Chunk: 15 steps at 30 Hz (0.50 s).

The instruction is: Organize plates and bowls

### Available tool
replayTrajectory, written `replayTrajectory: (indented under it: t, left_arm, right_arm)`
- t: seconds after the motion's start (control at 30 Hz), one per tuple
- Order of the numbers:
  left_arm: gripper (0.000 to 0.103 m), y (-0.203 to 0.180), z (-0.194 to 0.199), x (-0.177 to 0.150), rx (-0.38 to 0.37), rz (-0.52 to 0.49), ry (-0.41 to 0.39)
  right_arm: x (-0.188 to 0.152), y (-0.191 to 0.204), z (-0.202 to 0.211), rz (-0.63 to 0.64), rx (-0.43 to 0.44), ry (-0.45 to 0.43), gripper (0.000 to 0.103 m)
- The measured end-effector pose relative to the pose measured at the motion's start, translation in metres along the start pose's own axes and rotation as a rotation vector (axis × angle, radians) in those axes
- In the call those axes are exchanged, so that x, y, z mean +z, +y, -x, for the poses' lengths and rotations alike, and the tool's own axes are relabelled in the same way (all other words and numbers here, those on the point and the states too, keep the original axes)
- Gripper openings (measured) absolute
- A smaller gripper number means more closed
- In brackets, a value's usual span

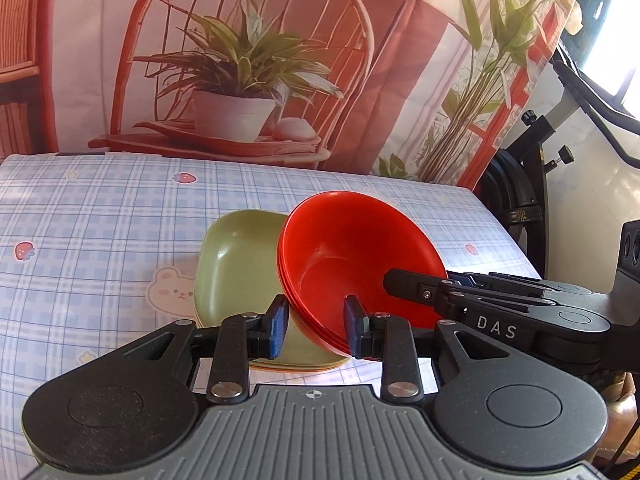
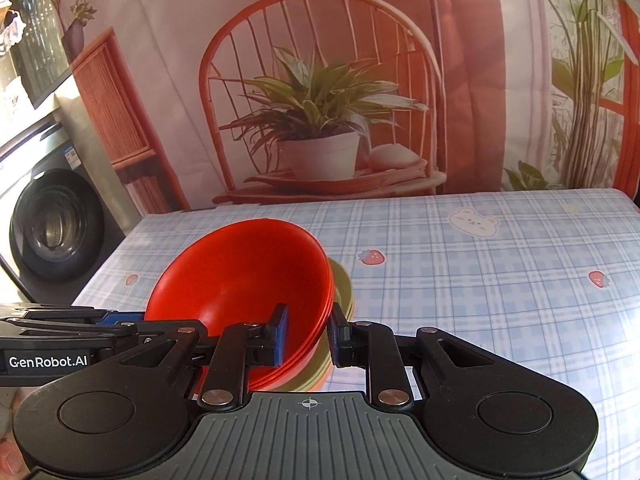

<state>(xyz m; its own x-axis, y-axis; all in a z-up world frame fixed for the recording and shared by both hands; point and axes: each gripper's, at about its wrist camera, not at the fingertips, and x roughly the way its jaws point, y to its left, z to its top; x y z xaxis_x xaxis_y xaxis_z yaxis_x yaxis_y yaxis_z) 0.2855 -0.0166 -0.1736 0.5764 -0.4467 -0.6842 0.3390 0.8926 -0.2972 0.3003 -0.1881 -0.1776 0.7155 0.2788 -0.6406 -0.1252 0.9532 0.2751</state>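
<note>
While both tongs reach in low over the tabletop [image 1: 100, 216], each straddles the rim of the red bowls [image 1: 352, 256] from an opposite side. The left tongs [image 1: 316, 326], at lower centre of its own view, point forward and level, one blue pad outside the bowl wall and the other inside the hollow — the pads sit partly closed with the rim between them, though whether they actually press on it I cannot tell. The right tongs [image 2: 308, 336] are posed alike in the lower centre of its view, one finger inside the bowl and one outside at the right-hand edge, narrowed about the rim; again firm contact is not clear. In the left view the right tool comes in from the right edge, lying nearly flat; in the right view the left tool enters from the left edge at about the same height. The bowls are a nested stack of several, tilted so the opening faces the cameras, resting on the green plates [image 1: 236, 264] at mid-frame. A thin orange edge shows beneath the green stack. Checked cloth with strawberries and bears covers the tabletop.
</note>
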Motion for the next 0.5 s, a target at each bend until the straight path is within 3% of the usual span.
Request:
replayTrajectory:
  t: [0.5]
  left_arm:
    - [0.031, 0.031, -0.01, 0.009, 0.037, 0.02, 0.017]
  right_arm:
    - [0.007, 0.011, -0.05, -0.011, 0.005, 0.092, 0.02]
